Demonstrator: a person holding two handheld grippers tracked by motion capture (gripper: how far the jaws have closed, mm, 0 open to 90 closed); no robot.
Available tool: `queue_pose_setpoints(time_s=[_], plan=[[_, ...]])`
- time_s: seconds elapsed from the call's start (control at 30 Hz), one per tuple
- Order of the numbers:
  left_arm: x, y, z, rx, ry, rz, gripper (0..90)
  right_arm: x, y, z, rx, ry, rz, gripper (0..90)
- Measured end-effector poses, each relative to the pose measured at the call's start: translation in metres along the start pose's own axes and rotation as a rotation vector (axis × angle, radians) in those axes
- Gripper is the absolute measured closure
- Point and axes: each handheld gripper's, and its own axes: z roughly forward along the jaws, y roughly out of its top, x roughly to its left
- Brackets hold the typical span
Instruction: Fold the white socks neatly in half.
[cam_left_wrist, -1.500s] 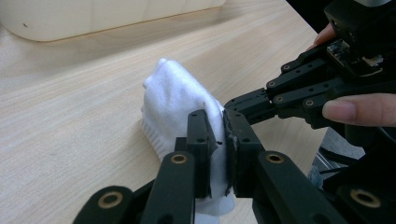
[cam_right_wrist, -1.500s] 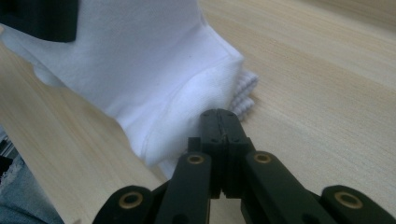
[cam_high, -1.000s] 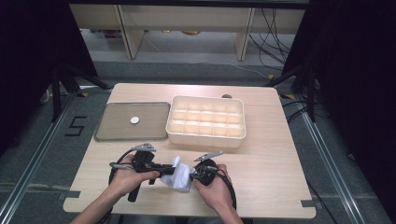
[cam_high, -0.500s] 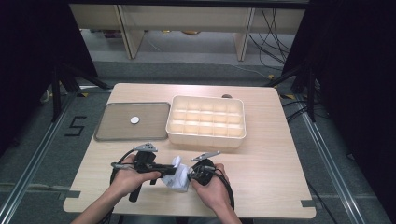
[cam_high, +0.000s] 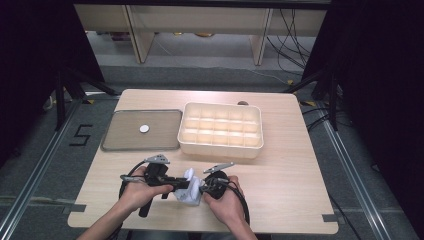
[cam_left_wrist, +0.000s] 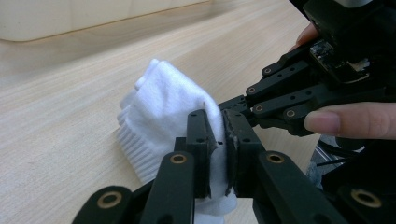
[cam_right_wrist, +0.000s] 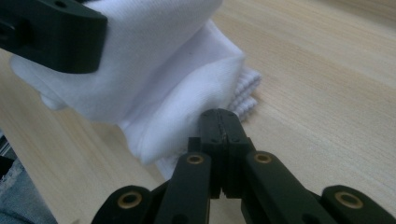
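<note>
A white sock (cam_high: 190, 186), bunched and folded, is held just above the wooden table (cam_high: 300, 200) near its front edge, between my two grippers. My left gripper (cam_high: 183, 184) comes in from the left, and in the left gripper view its jaws (cam_left_wrist: 219, 126) are shut on a fold of the sock (cam_left_wrist: 159, 107). My right gripper (cam_high: 201, 190) comes in from the right. Its jaws (cam_right_wrist: 220, 123) are pressed together at the lower edge of the sock (cam_right_wrist: 154, 84). The ribbed cuff lies against the table.
A cream box with several compartments (cam_high: 221, 130) stands behind my hands at the table's middle. To its left lies a flat grey tray (cam_high: 120, 142) with a small white disc (cam_high: 144, 128) on it. Bare wood stretches to the right of my hands.
My right gripper has shifted a little to the left, closer in against the sock. The left gripper and the sock have hardly moved.
</note>
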Motion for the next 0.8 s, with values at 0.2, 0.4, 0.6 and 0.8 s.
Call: queue_pose_setpoints(time_s=[0.2, 0.4, 0.6, 0.8], plan=[[-0.0005, -0.0007, 0.0023, 0.003, -0.007, 0.002, 80.8, 0.0007, 0.0007, 0.0006, -0.006, 0.007, -0.011, 90.0], [0.0002, -0.0015, 0.0038, 0.009, -0.016, 0.000, 80.8, 0.0020, 0.0008, 0.0001, 0.003, 0.007, -0.001, 90.0], [-0.0009, -0.0024, 0.0052, 0.009, -0.004, -0.001, 80.8, 0.0032, 0.0008, -0.0002, 0.012, 0.007, 0.008, 90.0], [0.0003, -0.0033, 0.0074, 0.018, -0.012, 0.004, 80.8, 0.0022, 0.0012, 0.0014, -0.004, 0.009, -0.021, 90.0]])
